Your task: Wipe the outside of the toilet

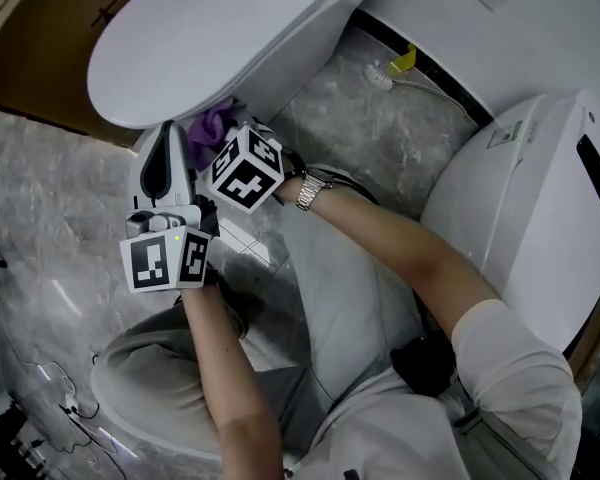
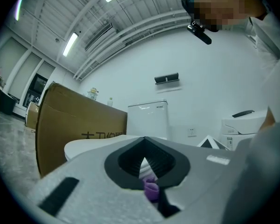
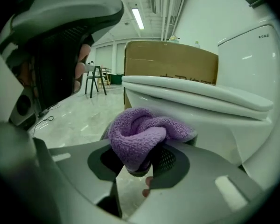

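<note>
Where the grey marble floor (image 1: 40, 218) spreads out, smooth, veined and shiny, a glossy white toilet (image 1: 220, 38) stands with its rounded lid down. A brown cardboard box (image 1: 20, 78) is just beside it, and a second white toilet (image 1: 540, 208) is near, on the right. The left gripper (image 1: 165, 163) points at the bowl with its jaws closed tip to tip. The right gripper (image 3: 140, 167) has its jaws closed on a soft, fluffy purple cloth (image 3: 140, 134). The cloth is bunched in folds, close against the outside of the bowl under the seat.
</note>
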`<state>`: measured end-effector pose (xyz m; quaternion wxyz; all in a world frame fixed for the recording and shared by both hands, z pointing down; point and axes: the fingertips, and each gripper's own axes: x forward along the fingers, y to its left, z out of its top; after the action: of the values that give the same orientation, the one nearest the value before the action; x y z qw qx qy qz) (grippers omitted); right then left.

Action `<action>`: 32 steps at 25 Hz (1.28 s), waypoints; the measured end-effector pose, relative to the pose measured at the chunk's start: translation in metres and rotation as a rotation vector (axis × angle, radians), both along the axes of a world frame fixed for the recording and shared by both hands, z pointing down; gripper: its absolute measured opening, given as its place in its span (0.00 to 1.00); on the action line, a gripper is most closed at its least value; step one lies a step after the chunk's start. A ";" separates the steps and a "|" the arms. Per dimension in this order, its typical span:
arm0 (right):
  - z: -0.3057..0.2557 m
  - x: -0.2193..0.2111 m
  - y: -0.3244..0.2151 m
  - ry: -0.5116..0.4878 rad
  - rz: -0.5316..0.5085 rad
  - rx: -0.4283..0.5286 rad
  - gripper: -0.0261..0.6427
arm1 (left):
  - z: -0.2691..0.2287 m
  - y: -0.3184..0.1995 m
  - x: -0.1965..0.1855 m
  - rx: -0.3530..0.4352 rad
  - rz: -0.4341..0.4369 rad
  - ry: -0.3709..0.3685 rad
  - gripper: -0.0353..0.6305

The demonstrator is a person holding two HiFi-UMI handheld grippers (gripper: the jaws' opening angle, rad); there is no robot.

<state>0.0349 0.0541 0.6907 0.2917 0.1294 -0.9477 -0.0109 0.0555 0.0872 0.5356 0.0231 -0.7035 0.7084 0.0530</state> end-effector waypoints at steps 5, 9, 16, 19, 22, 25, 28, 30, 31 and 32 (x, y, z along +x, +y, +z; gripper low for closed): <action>-0.003 0.010 0.009 -0.017 -0.196 0.054 0.24 | 0.013 0.006 0.005 -0.045 0.004 -0.030 0.06; 0.005 0.040 -0.008 0.010 -0.303 0.036 0.24 | 0.026 0.005 0.018 -0.066 0.025 -0.022 0.06; 0.063 0.123 -0.085 0.196 -0.262 -0.065 0.24 | 0.029 -0.014 0.047 -0.053 0.102 0.000 0.06; 0.089 0.160 -0.135 0.218 -0.118 -0.119 0.24 | 0.034 -0.022 0.060 -0.060 0.148 0.000 0.06; 0.095 0.181 -0.183 0.187 0.030 -0.137 0.24 | 0.045 -0.033 0.065 -0.078 0.173 -0.005 0.06; 0.103 0.192 -0.227 0.207 0.151 -0.140 0.24 | 0.056 -0.040 0.062 -0.077 0.157 0.040 0.06; 0.117 0.213 -0.271 0.286 0.296 -0.114 0.24 | 0.065 -0.042 0.066 -0.074 0.157 0.082 0.06; 0.122 0.227 -0.299 0.321 0.405 -0.099 0.24 | 0.069 -0.042 0.070 -0.076 0.166 0.089 0.06; 0.122 0.230 -0.310 0.324 0.448 -0.095 0.24 | 0.070 -0.041 0.070 -0.078 0.170 0.090 0.06; 0.120 0.231 -0.320 0.317 0.479 -0.092 0.24 | 0.072 -0.039 0.069 -0.081 0.173 0.090 0.06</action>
<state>0.2662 -0.2656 0.8110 0.4362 0.3328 -0.8321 0.0812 0.1241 0.0481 0.6077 -0.0417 -0.7591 0.6470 0.0578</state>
